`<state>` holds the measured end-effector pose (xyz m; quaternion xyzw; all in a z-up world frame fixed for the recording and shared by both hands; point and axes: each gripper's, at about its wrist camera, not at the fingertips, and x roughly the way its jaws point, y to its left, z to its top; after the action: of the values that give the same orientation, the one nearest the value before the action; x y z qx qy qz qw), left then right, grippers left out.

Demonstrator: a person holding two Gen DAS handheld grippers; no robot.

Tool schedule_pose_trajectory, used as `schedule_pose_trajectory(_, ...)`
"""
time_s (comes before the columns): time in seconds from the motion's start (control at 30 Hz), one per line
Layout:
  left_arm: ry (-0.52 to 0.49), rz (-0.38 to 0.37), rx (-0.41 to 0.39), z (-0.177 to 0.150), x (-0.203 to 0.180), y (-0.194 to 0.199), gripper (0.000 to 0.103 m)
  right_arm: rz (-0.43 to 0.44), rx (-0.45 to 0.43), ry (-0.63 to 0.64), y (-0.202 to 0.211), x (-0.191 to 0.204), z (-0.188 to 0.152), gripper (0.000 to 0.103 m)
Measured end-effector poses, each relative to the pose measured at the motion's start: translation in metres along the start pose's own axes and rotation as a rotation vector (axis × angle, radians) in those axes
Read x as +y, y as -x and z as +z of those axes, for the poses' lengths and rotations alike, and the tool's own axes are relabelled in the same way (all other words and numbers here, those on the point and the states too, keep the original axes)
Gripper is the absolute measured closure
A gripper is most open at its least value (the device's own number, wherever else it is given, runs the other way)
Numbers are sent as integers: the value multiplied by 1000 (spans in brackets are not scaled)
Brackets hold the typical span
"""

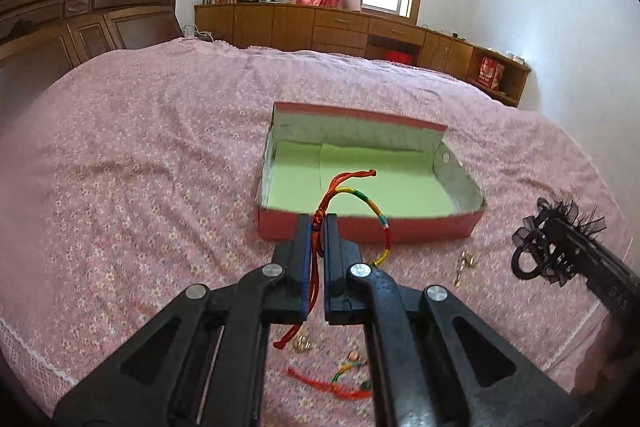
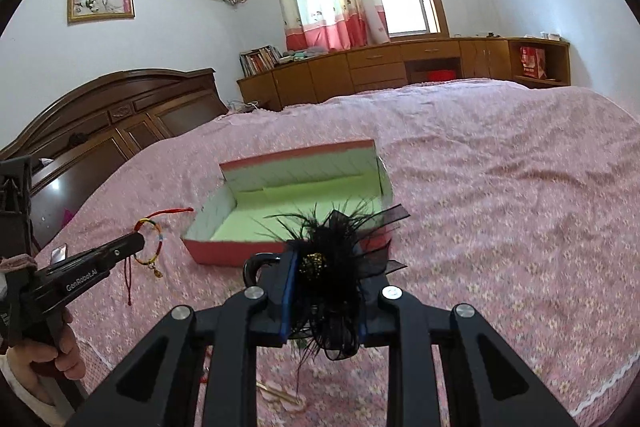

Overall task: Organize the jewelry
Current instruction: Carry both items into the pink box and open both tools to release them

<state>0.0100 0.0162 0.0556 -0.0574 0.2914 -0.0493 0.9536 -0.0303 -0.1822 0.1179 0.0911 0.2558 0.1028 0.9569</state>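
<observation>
My left gripper [image 1: 319, 221] is shut on a red and multicoloured cord bracelet [image 1: 360, 195], held above the bed just short of the red box [image 1: 360, 227] with a green floor. The bracelet [image 2: 154, 229] and the left gripper [image 2: 134, 243] also show in the right wrist view. My right gripper [image 2: 326, 259] is shut on a black feathered hair clip [image 2: 334, 267], near the box's front edge [image 2: 224, 251]. The clip [image 1: 536, 247] and right gripper [image 1: 560, 231] show at the right of the left wrist view.
On the pink floral bedspread [image 1: 140, 167] lie another red and green cord bracelet [image 1: 336, 383], small gold pieces [image 1: 302, 345] and a gold earring [image 1: 466, 263]. A dark wooden headboard [image 2: 120, 123] stands at the left. Wooden cabinets [image 2: 380, 67] line the far wall.
</observation>
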Motion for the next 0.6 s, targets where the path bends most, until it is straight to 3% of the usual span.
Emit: schedule_pose_trajectory(0.6,-52,-4,17,69,-14,-81,103,23,43,3,-102,-1,82,78)
